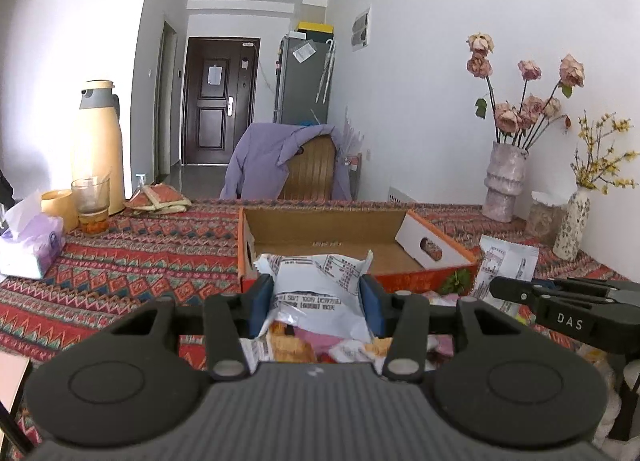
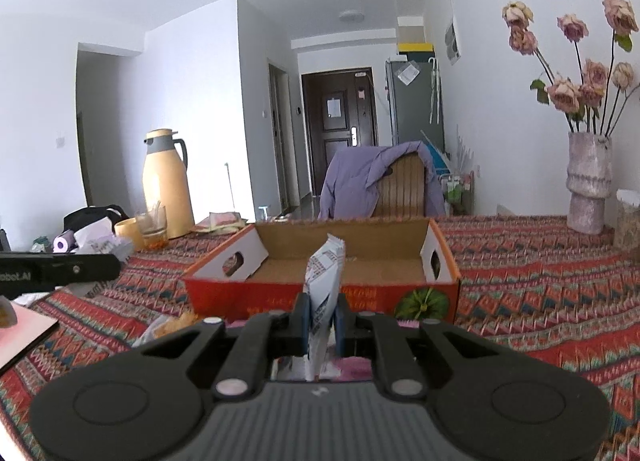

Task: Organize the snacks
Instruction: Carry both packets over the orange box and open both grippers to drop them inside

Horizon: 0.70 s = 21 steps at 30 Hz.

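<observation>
1. The bench (image 1: 120, 261), wearing a red patterned cloth, is filling the lower half of both views, with a hallway and dark door (image 1: 218, 101) lying beyond it.
2. An open cardboard tray box (image 2: 320, 281) is sitting on the bench straight ahead of both grippers, its inside showing bare cardboard.
3. A chair draped in a purple shirt (image 2: 360, 181) is standing behind the bench.
4. A cream thermos (image 2: 166, 185) is standing at the left, and a vase of dried roses (image 2: 588, 181) at the right.
5. Only the left wrist view is showing a tissue pack (image 1: 32, 245) and a small vase with yellow sprigs (image 1: 574, 221).
6. The left gripper (image 1: 316, 297) is grasping a crumpled white snack packet (image 1: 312, 281) between its jaws, in front of the box.
7. The right gripper (image 2: 322, 319) is clenching its jaws on a thin white snack bag (image 2: 324, 277) standing on edge, also before the box.
8. More snack packets (image 1: 320, 349) are lying beneath the left gripper.
</observation>
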Available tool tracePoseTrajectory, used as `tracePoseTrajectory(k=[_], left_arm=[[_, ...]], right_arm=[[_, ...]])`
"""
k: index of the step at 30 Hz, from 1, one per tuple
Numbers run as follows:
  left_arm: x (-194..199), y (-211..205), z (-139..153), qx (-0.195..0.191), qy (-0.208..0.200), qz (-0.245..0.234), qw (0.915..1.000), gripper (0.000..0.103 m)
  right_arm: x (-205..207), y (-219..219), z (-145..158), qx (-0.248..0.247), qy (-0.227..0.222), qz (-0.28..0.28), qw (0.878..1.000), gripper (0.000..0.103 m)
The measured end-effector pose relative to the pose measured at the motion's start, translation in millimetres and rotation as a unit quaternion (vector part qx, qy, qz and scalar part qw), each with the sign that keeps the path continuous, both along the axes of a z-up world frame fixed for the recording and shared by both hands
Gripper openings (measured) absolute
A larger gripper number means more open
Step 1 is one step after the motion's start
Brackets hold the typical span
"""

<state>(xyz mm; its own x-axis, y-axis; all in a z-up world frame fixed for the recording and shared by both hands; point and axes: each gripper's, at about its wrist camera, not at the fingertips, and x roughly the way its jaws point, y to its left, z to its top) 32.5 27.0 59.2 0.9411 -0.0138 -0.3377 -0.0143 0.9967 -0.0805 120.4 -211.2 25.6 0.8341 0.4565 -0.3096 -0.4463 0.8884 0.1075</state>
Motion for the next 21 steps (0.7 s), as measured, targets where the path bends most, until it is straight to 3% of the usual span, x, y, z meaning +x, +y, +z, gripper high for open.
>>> tracePoseTrajectory(k=[8,12,16,21], left_arm=[[48,-9,19,0.004,-0.019,-0.003,0.9998,0.048],[83,-11,27,-0.003,-0.010,-0.002,0.9999,0.048],[119,-8,29,-0.011,0.010,0.003,0.9999,0.048],[170,-12,17,0.013,0.048,0.027,0.9984,0.048]], right_arm=[[40,6,24,0.002,-0.016,-0.005,1.000,0.012],[67,16,31,-0.004,-0.012,-0.008,1.000,0.012],[104,24,35,-0.005,0.016,-0.004,1.000,0.012],[151,36,30,-0.017,0.062,-0.012,0.998,0.012]])
